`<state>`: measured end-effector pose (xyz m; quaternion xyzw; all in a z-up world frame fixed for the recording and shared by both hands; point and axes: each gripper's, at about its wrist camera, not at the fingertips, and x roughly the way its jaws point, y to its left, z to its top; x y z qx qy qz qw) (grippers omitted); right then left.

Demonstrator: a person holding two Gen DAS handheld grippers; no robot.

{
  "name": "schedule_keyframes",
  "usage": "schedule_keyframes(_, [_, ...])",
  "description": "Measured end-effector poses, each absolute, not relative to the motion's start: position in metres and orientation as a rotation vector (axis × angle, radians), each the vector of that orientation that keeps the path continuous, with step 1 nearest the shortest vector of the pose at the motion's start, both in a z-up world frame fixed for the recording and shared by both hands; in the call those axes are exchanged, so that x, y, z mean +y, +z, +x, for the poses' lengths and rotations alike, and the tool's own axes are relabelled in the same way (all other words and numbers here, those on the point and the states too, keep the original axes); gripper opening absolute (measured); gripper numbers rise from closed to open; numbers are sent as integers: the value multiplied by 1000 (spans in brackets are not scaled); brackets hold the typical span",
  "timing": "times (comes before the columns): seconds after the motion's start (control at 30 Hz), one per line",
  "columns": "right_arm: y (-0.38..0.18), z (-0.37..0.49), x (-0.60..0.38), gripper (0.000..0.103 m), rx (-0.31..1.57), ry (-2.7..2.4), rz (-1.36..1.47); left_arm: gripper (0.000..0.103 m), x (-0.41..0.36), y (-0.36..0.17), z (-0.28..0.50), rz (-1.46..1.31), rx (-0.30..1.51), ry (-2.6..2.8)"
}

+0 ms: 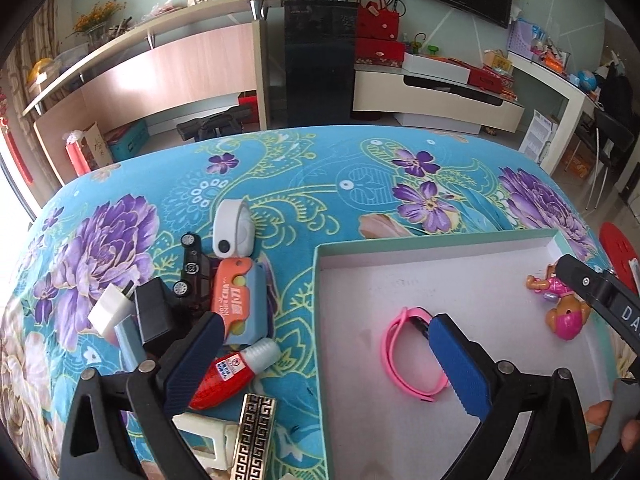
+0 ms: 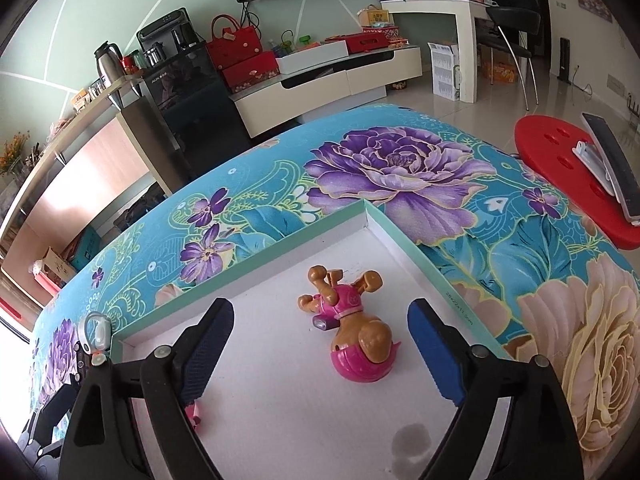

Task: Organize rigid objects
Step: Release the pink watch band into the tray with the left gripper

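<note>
A shallow white box with a mint rim (image 1: 436, 242) lies on the flowered table; it also shows in the right wrist view (image 2: 304, 242). In it lie a pink wristband (image 1: 404, 364) and a brown-and-pink toy dog (image 1: 564, 312) (image 2: 352, 332). My left gripper (image 1: 326, 340) is open over the box's left edge, empty. Left of the box is a pile: a red-and-white tube (image 1: 232, 372), an orange-and-blue case (image 1: 236, 300), a black toy car (image 1: 194, 268), a white band device (image 1: 234, 228), a black block (image 1: 154, 316). My right gripper (image 2: 320, 320) is open with the dog between its fingers, untouched.
A gold-patterned black bar (image 1: 254, 436) and a cream plastic piece (image 1: 208, 436) lie near the left gripper's base. A red stool (image 2: 576, 176) with a remote stands right of the table. Shelves, a black cabinet and a TV stand line the far wall.
</note>
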<state>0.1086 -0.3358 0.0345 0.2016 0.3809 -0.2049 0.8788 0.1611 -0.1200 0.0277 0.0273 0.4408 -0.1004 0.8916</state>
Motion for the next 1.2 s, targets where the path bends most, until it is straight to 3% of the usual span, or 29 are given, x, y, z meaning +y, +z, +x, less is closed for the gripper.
schedule_keyframes(0.07, [35, 109, -334, 99, 790, -417, 424, 103, -113, 28, 162, 48, 920, -184])
schedule_keyframes(0.83, [55, 128, -280, 99, 759, -445, 152, 103, -28, 45, 167, -103, 892, -21])
schedule_keyframes(1.2, [54, 129, -274, 99, 816, -464, 179, 103, 1, 51, 160, -128, 881, 31])
